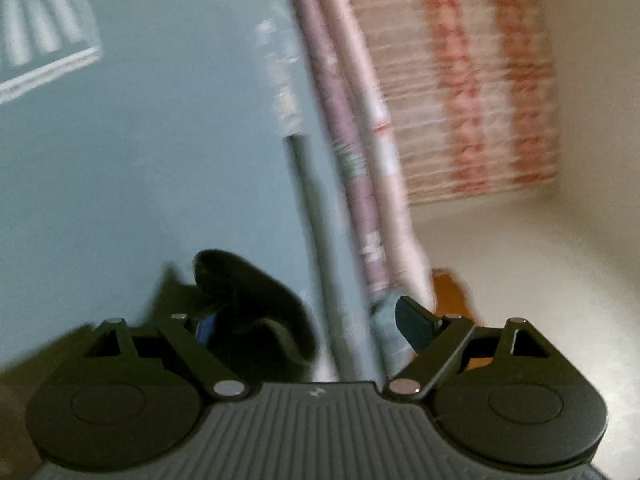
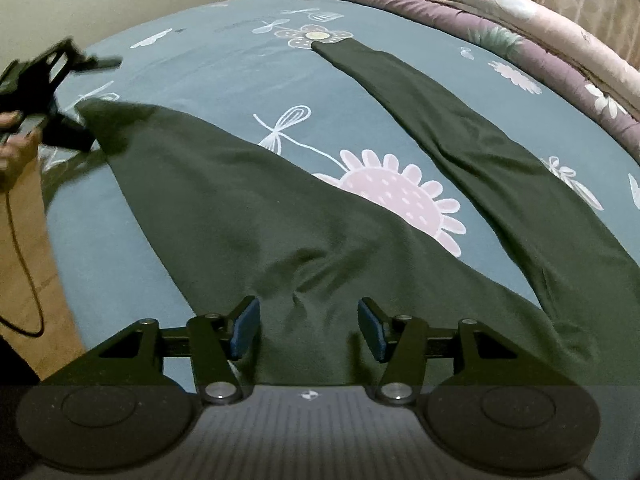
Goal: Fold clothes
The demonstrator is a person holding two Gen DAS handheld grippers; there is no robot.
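Note:
A dark long-sleeved garment (image 2: pixel 240 208) lies flat on the bed, one sleeve (image 2: pixel 460 140) stretched toward the far side with its cuff on a flower print. My right gripper (image 2: pixel 308 328) hangs open just above the garment's near part, and its blue pads (image 2: pixel 244 328) are clear of the cloth. At the far left a hand holds my left gripper (image 2: pixel 100 104), open wide around the garment's corner. The left wrist view is blurred. There my left gripper (image 1: pixel 310 320) is open, with a dark fold of the garment (image 1: pixel 248 312) beside its left finger.
The bed has a teal sheet (image 2: pixel 192 60) with white and pink flower prints. A folded pink and purple quilt (image 2: pixel 520 28) runs along the far edge, with a striped curtain (image 1: pixel 460 80) behind it. A cable (image 2: pixel 24 260) hangs at the left over brown floor.

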